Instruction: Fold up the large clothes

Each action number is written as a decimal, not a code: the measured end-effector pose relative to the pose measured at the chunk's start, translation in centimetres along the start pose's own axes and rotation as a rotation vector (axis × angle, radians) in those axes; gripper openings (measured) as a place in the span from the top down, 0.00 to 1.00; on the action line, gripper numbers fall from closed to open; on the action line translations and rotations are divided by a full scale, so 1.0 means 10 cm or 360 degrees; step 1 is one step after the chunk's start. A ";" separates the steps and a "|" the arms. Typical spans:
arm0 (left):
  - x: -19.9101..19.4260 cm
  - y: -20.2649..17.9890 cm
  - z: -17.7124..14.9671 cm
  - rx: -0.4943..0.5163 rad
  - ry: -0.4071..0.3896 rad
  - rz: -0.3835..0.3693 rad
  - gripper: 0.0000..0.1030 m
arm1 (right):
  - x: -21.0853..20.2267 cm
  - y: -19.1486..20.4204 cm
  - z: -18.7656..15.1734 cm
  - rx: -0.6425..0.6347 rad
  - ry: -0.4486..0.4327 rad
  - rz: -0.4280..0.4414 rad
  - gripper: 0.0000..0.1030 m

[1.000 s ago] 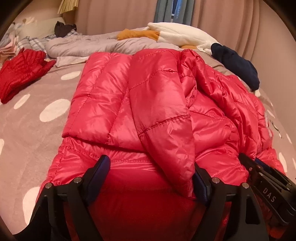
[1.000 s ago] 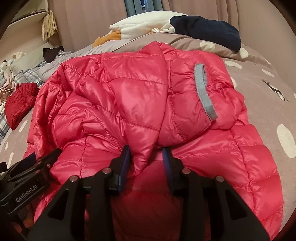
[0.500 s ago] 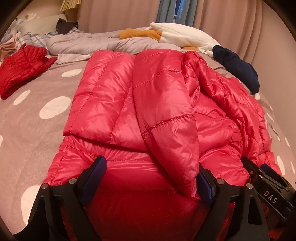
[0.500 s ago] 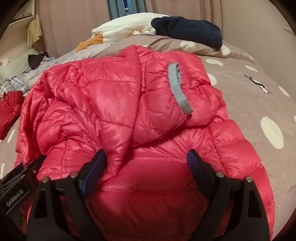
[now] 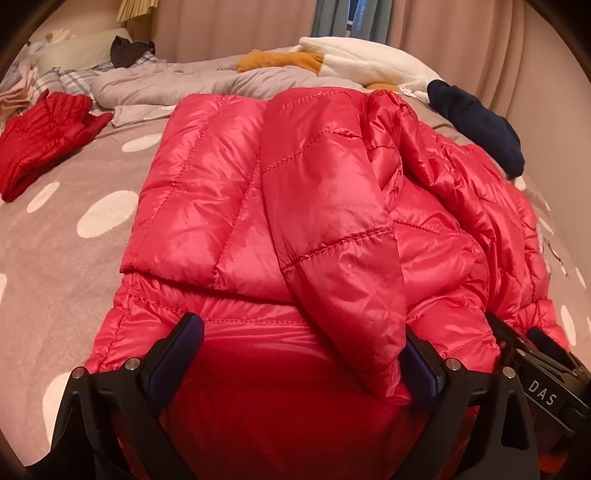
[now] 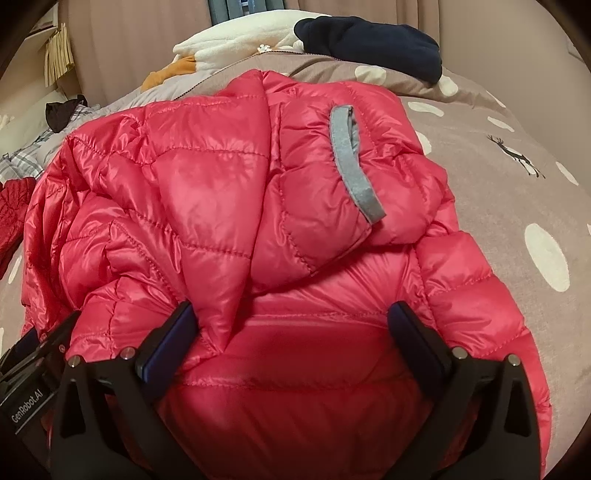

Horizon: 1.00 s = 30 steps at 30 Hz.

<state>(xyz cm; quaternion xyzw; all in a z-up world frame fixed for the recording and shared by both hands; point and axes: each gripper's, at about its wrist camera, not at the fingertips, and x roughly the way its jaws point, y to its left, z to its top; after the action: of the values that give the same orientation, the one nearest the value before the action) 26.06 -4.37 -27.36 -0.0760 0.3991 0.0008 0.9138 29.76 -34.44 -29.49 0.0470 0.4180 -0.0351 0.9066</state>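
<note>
Left gripper (image 5: 301, 360) low at the near hem of the red puffer jacket (image 5: 280, 206); jaws spread wide, nothing pinched. The folded sleeve's cuff hangs down against the inner side of its right finger. Right gripper (image 6: 291, 338) alongside, also over the near hem, jaws wide and clamping nothing; a fold of jacket droops beside its left finger. Each gripper shows at the edge of the other's view.

Jacket lies on the bed (image 5: 55, 258), partly folded: one flat quilted panel laid over the body on the left side, a sleeve crossing it toward the grippers, the right half bunched and creased. In the right wrist view a sleeve cuff with grey trim (image 6: 351, 162) lies folded inward on top.

Bed cover is taupe with white spots and a small deer print (image 6: 517, 155).

Farther off: a darker red garment (image 5: 44, 136) crumpled at the left, well apart from the jacket. At the far end, a navy garment (image 5: 480, 122), a white fleece (image 5: 365, 62) and an orange piece (image 5: 280, 61) near the curtains (image 5: 461, 33); grey bedding (image 5: 166, 81) behind the jacket.
</note>
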 end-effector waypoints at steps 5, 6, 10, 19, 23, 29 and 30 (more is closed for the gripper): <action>-0.14 0.11 0.00 -0.0063 -0.0007 -0.0070 0.06 | -0.07 0.00 -0.03 0.0014 -0.0029 0.0012 0.01; -0.21 0.17 0.00 -0.0111 -0.0002 -0.0114 0.06 | -0.11 -0.02 -0.03 0.0032 -0.0039 0.0018 0.01; -0.49 0.48 0.01 -0.0379 0.0016 -0.0209 0.06 | -0.41 -0.12 -0.12 0.0138 -0.0119 -0.0002 0.01; -1.41 1.10 -0.50 -0.0551 -0.0249 0.0065 0.06 | -1.51 -0.74 -0.49 0.0394 -0.0317 -0.0017 0.01; -1.52 1.40 -0.95 -0.0814 -0.0243 0.0031 0.06 | -1.78 -0.99 -0.83 0.0449 -0.0369 -0.0051 0.01; -1.50 1.47 -1.20 -0.0869 -0.0172 -0.0023 0.06 | -1.89 -1.23 -1.17 0.0535 -0.0368 0.0071 0.01; -1.51 1.42 -1.18 -0.0844 -0.0182 0.0008 0.06 | -1.88 -1.24 -1.20 0.0538 -0.0353 0.0078 0.01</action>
<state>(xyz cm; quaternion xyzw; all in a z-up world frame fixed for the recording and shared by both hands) 6.31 8.89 -26.23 -0.3114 0.3330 0.1117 0.8830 7.21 -44.90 -23.62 0.2044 0.3024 -0.0877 0.9269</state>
